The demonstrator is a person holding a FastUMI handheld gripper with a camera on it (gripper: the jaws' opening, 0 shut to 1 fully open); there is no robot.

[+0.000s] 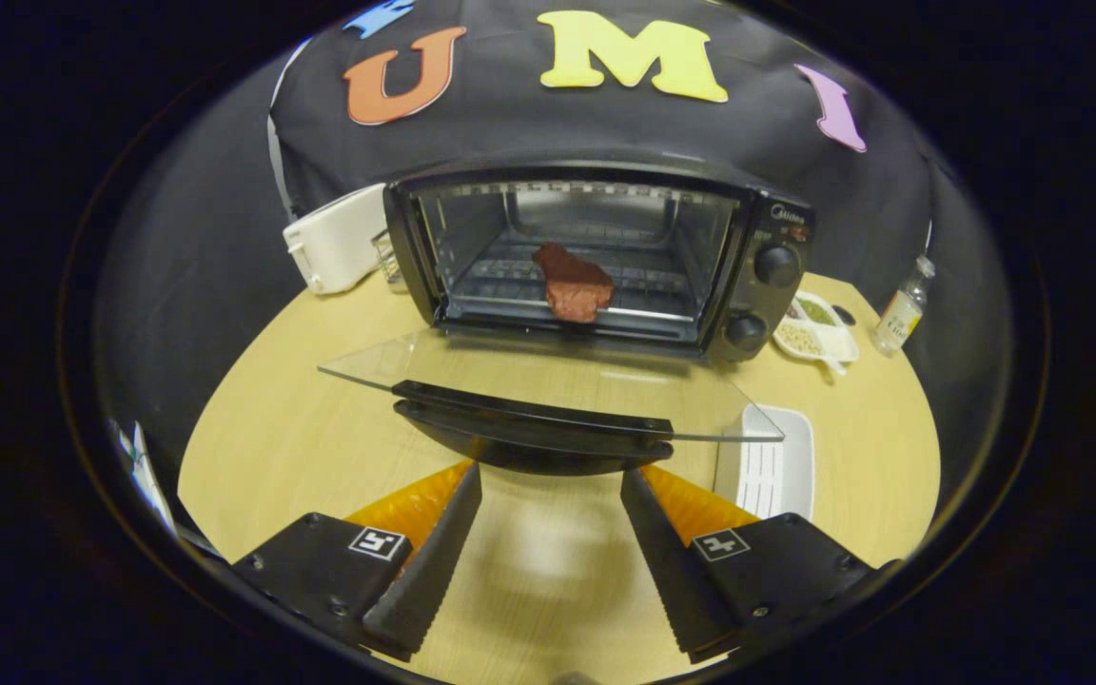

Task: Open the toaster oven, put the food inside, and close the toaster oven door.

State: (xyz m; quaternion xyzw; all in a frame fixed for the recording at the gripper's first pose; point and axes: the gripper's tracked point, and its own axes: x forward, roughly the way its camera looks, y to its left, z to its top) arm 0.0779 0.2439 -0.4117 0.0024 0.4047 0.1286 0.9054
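A: Report the bench and the largest unit on it.
B: The bench is a light wood surface. The toaster oven stands at its far side, in front of the booth wall. Two control knobs sit on the panel at the oven's right side.

A: State of the oven door?
B: Fully lowered. The glass panel lies flat, extending from the oven's base toward the tongs, with its dark handle at the near edge.

A: Location of the food?
B: Inside the oven cavity, resting on the wire rack, near the front opening and slightly right of the cavity centre. It is a reddish-brown piece.

A: Other items, referenced to the oven?
B: A white toaster stands just left of the oven. A white tray lies on the bench right of the lowered door. A small divided dish holding grains lies right of the oven's knobs, and a small clear bottle stands beyond that dish, farther right.

A: Condition of the tongs?
B: Spread apart, holding nothing. Both fingers sit just short of the door handle, with bare bench between them.
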